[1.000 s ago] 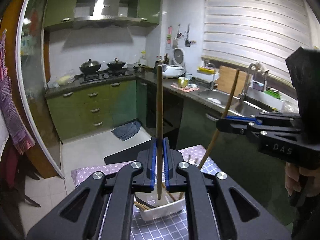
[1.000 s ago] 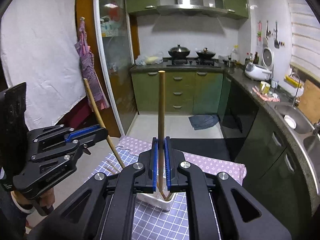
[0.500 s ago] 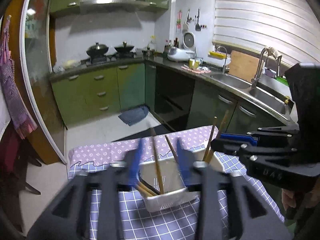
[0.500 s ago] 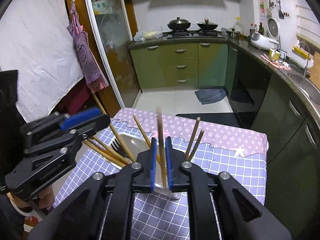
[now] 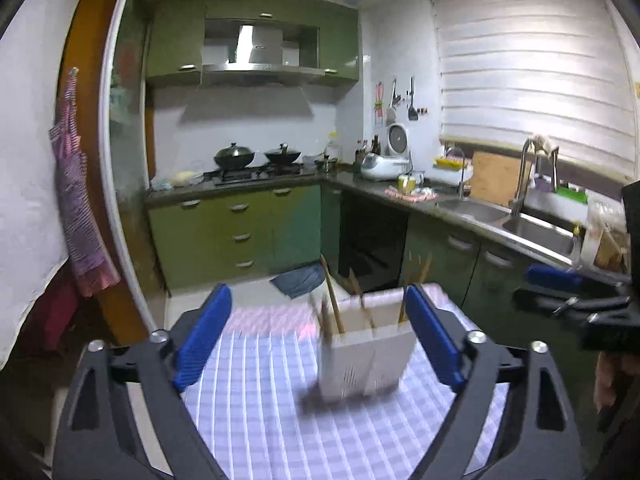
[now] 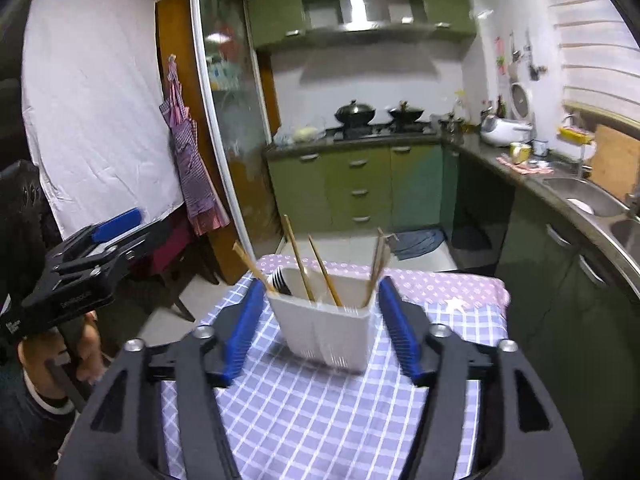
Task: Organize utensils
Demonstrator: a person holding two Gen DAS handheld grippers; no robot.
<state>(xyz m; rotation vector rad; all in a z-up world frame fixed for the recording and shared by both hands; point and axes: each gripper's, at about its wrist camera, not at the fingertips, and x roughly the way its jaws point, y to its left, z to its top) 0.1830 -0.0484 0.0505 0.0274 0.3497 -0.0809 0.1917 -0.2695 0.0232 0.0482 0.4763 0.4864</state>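
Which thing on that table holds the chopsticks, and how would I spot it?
Look at the table with the checked purple-and-white cloth in the green kitchen. Near its middle stands a white plastic caddy, slotted low on its front. It is the only container there, with wooden chopsticks leaning out of its top.

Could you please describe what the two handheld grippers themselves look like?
Both the left gripper and the right gripper are matte black frames with triangular cutouts, silver screws, and ribbed blue pads lining the fingers. Faint embossed lettering marks the side of the left body.
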